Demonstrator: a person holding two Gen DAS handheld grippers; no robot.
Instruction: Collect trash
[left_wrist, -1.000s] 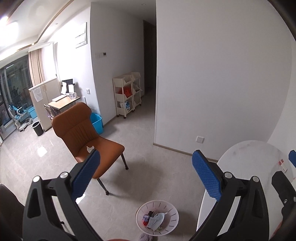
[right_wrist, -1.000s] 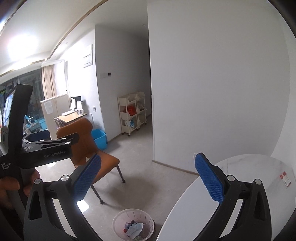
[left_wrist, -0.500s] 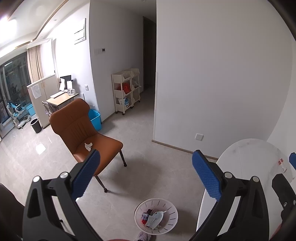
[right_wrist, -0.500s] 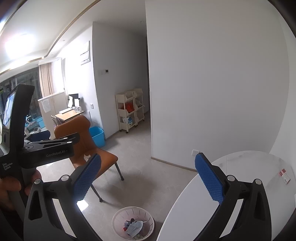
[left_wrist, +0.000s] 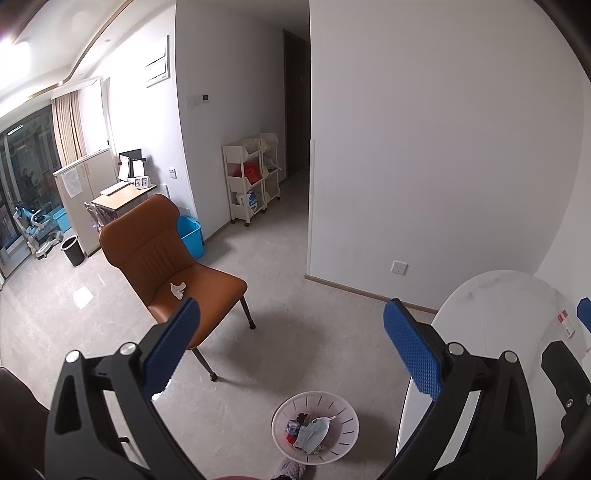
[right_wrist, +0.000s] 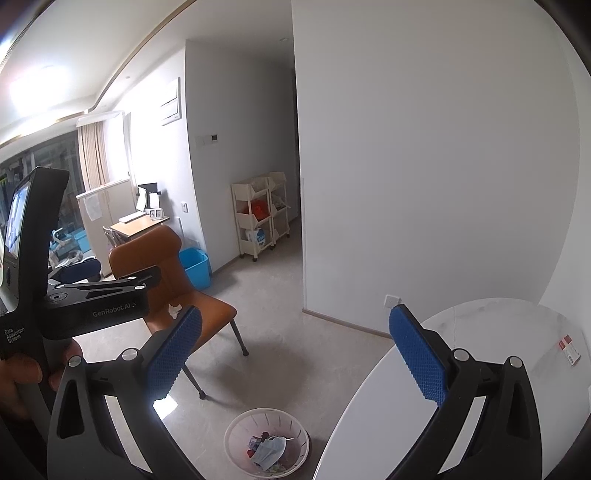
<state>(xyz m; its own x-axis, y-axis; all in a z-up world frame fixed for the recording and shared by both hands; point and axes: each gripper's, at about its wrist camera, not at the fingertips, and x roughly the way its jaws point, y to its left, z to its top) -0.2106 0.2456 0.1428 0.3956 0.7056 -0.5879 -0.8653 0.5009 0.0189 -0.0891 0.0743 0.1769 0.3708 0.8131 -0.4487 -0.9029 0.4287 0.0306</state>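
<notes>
A crumpled white tissue (left_wrist: 177, 289) lies on the seat of a brown chair (left_wrist: 168, 258); it also shows in the right wrist view (right_wrist: 173, 309). A white slotted trash basket (left_wrist: 347, 417) stands on the floor below, holding a face mask and scraps; it also shows in the right wrist view (right_wrist: 236, 428). My left gripper (left_wrist: 291, 343) is open and empty, held high above the floor between chair and basket. My right gripper (right_wrist: 295, 347) is open and empty, beside it. A small red-and-white label (right_wrist: 568, 347) lies on the white round table (right_wrist: 480, 332).
The white table (left_wrist: 491, 295) is at the right. A cream trolley shelf (left_wrist: 251, 184) and a blue bin (left_wrist: 192, 236) stand by the far wall. A desk (left_wrist: 122, 195) and black bin (left_wrist: 73, 250) are at the left. A cloth scrap (left_wrist: 291, 470) lies by the basket.
Both views have tilted down and shifted slightly; the chair seat and the tissue on it have come into clearer view. Both grippers stay open.
</notes>
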